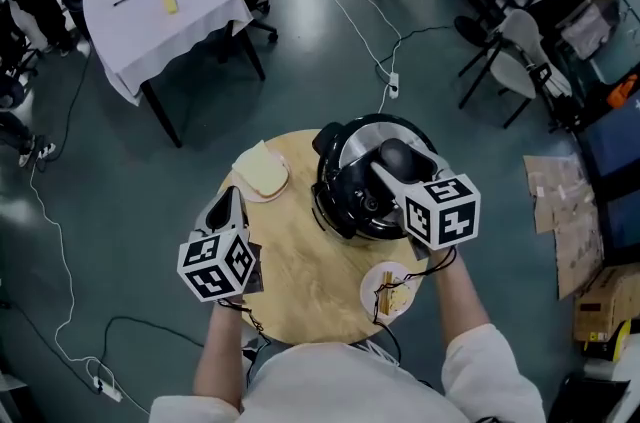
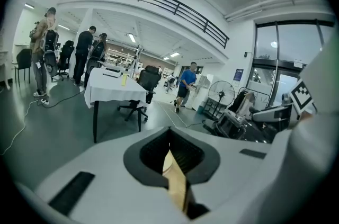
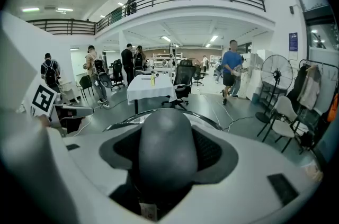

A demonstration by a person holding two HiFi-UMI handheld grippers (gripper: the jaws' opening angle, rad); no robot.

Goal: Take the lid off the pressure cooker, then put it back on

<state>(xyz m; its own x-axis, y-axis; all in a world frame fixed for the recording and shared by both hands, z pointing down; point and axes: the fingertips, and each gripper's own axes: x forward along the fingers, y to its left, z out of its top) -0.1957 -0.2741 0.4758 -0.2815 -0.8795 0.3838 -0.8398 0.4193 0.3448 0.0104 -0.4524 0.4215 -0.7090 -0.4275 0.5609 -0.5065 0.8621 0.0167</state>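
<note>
My right gripper (image 3: pixel 167 164) is clamped on the black dome-shaped lid handle (image 3: pixel 167 135), which fills the space between the jaws. Under it the shiny silver round lid (image 1: pixel 350 149) sits on the black pressure cooker (image 1: pixel 335 208) (seated level, as far as I can see), at the right of the round pale wooden table (image 1: pixel 300 271). My left gripper (image 1: pixel 228 203) hangs over the table's left side, jaws drawn together on nothing.

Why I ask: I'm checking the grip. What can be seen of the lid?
The lid is round, shiny metal with a dark rim, and it has a dark grey rounded handle on top. It looks seated, roughly level, on the black cooker, which stands on the round wooden table. The fingers of the right gripper are closed on the handle.
</note>
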